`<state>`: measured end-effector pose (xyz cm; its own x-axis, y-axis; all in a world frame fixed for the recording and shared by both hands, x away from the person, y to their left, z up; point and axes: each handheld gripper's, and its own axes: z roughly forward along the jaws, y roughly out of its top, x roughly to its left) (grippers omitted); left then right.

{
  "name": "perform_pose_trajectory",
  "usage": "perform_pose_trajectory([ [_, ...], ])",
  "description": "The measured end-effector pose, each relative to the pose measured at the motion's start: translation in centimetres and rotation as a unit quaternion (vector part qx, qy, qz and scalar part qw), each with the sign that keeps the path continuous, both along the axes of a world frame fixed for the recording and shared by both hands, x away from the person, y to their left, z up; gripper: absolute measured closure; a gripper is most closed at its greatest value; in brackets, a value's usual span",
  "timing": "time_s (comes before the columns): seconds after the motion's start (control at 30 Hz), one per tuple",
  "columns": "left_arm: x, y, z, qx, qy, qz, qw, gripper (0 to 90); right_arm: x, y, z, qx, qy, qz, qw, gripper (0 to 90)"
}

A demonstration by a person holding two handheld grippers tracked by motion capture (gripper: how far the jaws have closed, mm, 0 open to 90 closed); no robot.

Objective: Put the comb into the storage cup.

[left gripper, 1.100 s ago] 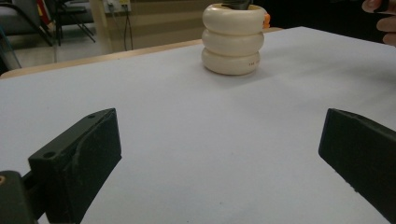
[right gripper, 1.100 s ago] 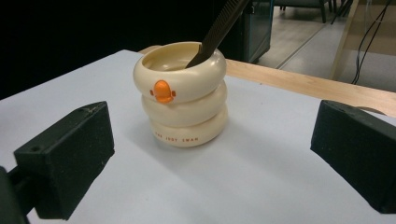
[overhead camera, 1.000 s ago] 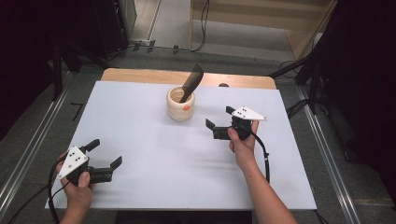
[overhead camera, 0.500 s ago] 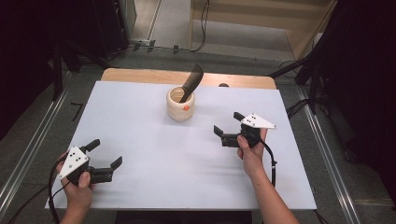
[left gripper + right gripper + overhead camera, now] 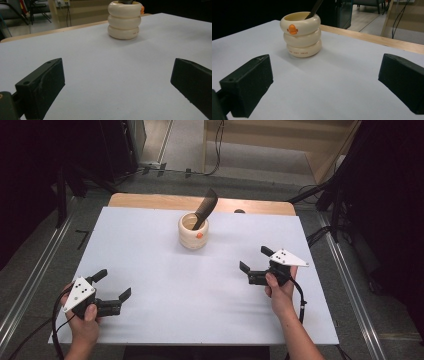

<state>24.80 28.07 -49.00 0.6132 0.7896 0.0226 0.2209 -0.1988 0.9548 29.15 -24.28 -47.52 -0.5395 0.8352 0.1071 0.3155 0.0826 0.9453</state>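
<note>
A cream ribbed cup [image 5: 193, 231], shaped like three stacked rings, is seen standing upright on the white table sheet [image 5: 150, 255], toward the far middle of it. A dark comb-like tool [image 5: 205, 208] is stood inside the cup, leaning toward the far right over the rim. An orange duck-bill mark [image 5: 292, 28] is carried on the cup's top ring, turned toward the right gripper; small orange lettering is printed on the bottom ring, too small to be read.

The right gripper [image 5: 255, 263] is held at the right of the sheet, near side of the cup and well apart from it. Its jaws are spread wide and nothing is held between them. In the right gripper view the cup is seen ahead, left of centre, beyond the jaw gap, not between the jaws.

The left gripper [image 5: 113, 285] is held at the near left corner of the sheet, farther from the cup than the right one. Its jaws are also spread wide, with nothing gripped. In the left gripper view the cup [image 5: 124, 20] is seen far ahead, slightly right of centre, well apart from both jaws.

Each gripper is clasped by a hand, with a cable trailing off toward the near edge. A strip of wooden tabletop [image 5: 150, 201] is left uncovered beyond the sheet's far edge.
</note>
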Motion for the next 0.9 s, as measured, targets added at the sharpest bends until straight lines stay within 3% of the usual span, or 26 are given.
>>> perform_pose_trajectory([
  [0.9, 0.0, -0.1, 0.0, 0.002, -0.001, 0.004, 1.0, 0.0, -3.5, -4.8, -1.9, -0.011, 0.01, -0.032, 0.9994, 0.0],
])
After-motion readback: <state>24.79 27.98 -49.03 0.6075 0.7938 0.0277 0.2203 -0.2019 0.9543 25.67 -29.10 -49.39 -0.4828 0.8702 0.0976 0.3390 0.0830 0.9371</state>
